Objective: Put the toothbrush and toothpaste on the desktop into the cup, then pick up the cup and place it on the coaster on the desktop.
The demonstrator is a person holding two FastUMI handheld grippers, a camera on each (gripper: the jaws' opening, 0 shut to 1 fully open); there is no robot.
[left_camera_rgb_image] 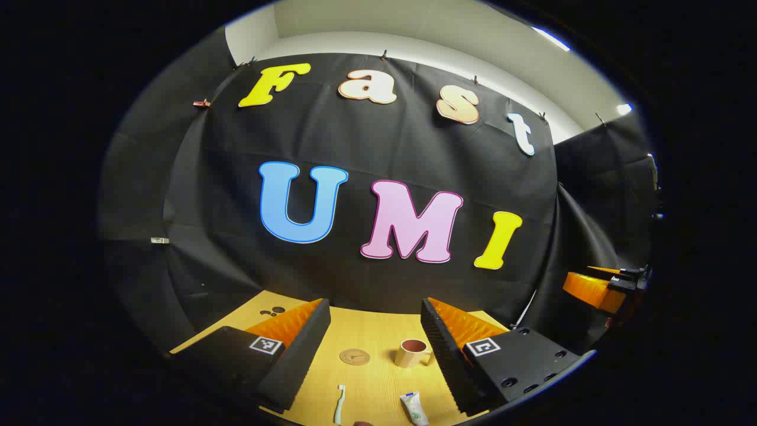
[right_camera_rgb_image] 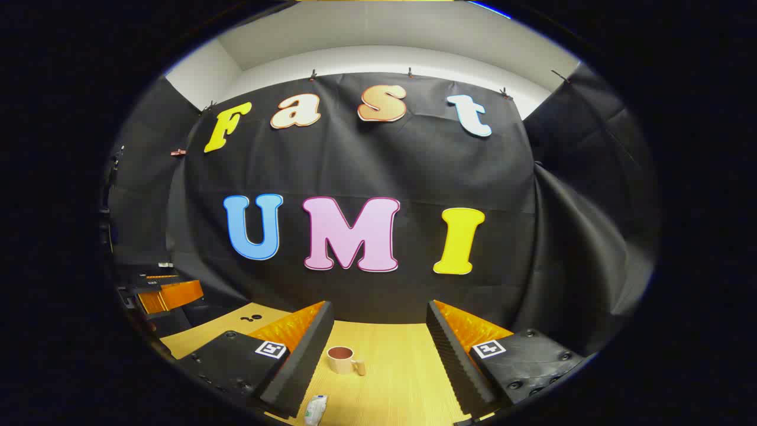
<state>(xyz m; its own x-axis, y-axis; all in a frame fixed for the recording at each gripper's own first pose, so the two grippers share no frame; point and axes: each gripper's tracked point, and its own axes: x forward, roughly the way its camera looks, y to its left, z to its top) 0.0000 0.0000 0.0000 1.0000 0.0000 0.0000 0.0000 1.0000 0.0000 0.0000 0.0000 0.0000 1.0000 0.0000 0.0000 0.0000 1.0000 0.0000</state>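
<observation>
Left gripper view: fingers (left_camera_rgb_image: 298, 355) are standing wide, empty, above the desktop (left_camera_rgb_image: 378, 331). Toothbrush (left_camera_rgb_image: 339, 403) and toothpaste (left_camera_rgb_image: 414, 408) are lying by its near edge (light, slim; tube probably soft, best pinched mid-body), coaster (left_camera_rgb_image: 355, 357) just beside cup (left_camera_rgb_image: 412, 352).

Right gripper view: fingers (right_camera_rgb_image: 455, 355) are likewise gaping wide, empty; cup (right_camera_rgb_image: 345, 360) is sitting mid-desktop, toothpaste (right_camera_rgb_image: 315, 409) at the near edge.

The desktop (left_camera_rgb_image: 378, 337) has open surface between the things on it. The cup (left_camera_rgb_image: 413, 352) stands upright, apart from the coaster (left_camera_rgb_image: 354, 357) on its left, with a bare strip between them. The toothbrush (left_camera_rgb_image: 339, 403) and the toothpaste (left_camera_rgb_image: 414, 408) lie nearer, well separated. Behind the desk the black cloth wall (left_camera_rgb_image: 378, 278) closes the way.
</observation>
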